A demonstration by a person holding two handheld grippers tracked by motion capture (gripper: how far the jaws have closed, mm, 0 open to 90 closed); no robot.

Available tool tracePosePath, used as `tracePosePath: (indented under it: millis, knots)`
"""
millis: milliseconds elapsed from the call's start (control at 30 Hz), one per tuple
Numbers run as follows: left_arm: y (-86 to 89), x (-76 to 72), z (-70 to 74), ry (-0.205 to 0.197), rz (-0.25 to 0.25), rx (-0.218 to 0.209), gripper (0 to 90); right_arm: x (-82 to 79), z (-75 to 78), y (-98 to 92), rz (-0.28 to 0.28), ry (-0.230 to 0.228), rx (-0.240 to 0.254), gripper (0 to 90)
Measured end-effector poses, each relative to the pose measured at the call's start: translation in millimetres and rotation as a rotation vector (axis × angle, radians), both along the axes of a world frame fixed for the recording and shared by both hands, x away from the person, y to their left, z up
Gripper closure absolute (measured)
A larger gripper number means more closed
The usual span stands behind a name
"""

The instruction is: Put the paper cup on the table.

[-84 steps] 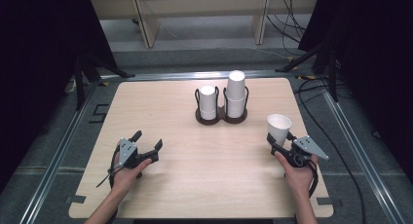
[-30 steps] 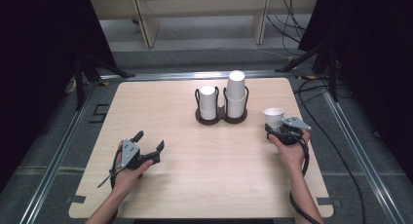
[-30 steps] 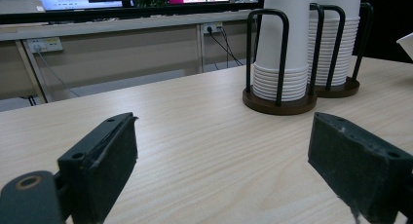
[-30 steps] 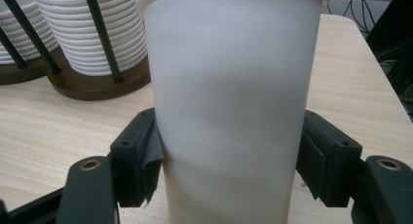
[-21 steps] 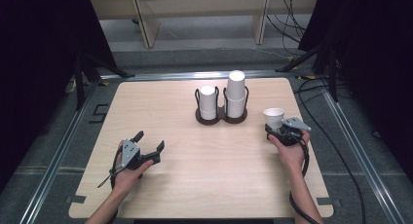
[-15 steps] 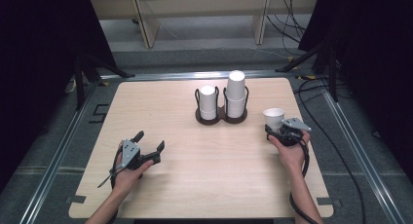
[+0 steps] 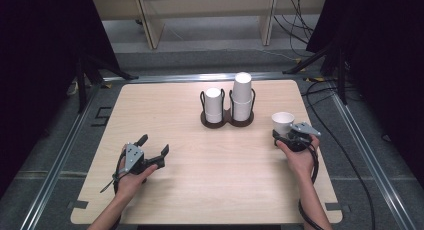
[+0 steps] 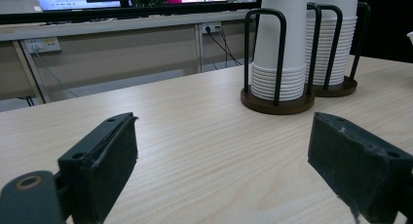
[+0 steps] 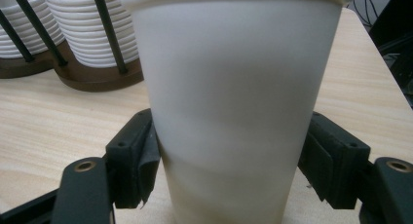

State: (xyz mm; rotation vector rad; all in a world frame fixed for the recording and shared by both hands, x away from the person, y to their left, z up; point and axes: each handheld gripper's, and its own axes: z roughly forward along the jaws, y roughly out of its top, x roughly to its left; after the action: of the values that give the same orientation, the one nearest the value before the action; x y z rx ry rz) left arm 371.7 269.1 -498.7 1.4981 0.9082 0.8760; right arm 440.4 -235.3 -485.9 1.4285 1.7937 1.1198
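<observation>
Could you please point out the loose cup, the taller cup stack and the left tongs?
cup (image 7: 283, 123), high view, on its side wall below the rim.
taller stack (image 7: 242, 90), high view, on its upper wall.
left tongs (image 7: 153, 150), high view, midway between the fingertips.

A single white paper cup (image 7: 283, 123) stands upright near the table's (image 7: 180, 190) right edge, mouth up. The right gripper (image 7: 292, 137) sits just behind it on the person's side, its jaws having just been opening around the cup's base. Two stacks of cups (image 7: 228, 103) in a dark holder stand toward the far edge. The left gripper (image 7: 152, 149) rests near the front-left corner, jaws apart.
</observation>
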Motion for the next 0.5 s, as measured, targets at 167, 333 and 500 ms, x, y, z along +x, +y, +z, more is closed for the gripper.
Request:
tracePosePath:
  millis: [167, 333, 500]
  knots:
    - [0.3, -0.1, 0.2, 0.003, -0.001, 0.002, 10.3, 1.2, -1.1, -3.1, 0.010, -0.006, -0.048, 25.5]
    - [0.2, 0.0, 0.0, -0.001, 0.000, -0.002, 10.3, 0.6, -2.0, -1.3, 0.010, 0.008, -0.034, 18.9]
    - [-0.1, 1.4, -0.7, -0.015, -0.005, -0.012, 10.2, -4.4, 0.7, -0.2, 0.027, 0.031, -0.001, 15.4]
